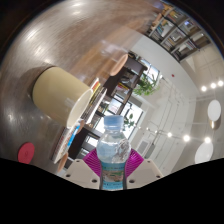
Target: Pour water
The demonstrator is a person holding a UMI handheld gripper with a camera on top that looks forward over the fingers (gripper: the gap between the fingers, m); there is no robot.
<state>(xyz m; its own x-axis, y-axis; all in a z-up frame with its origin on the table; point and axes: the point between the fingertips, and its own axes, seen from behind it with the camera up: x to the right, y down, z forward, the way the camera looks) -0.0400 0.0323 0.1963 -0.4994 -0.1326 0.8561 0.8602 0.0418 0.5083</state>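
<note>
A clear plastic water bottle (pixel 113 148) with a light blue label stands between my gripper's (pixel 112 160) magenta pads (pixel 93 160), which press on its body from both sides. Its neck points away from me and no cap shows on it. A pale cream cup (pixel 60 94) stands on the wooden table (pixel 70 45), beyond the fingers and to the left of the bottle's neck. The whole view is tilted, so the table and the room lean. I cannot tell whether water is flowing.
Dark chairs and a table (pixel 122 75) stand beyond the cup, with a green plant (pixel 148 85) near them. A small pink thing (pixel 25 152) lies to the left of the fingers. Shelves (pixel 180 30) line the far wall.
</note>
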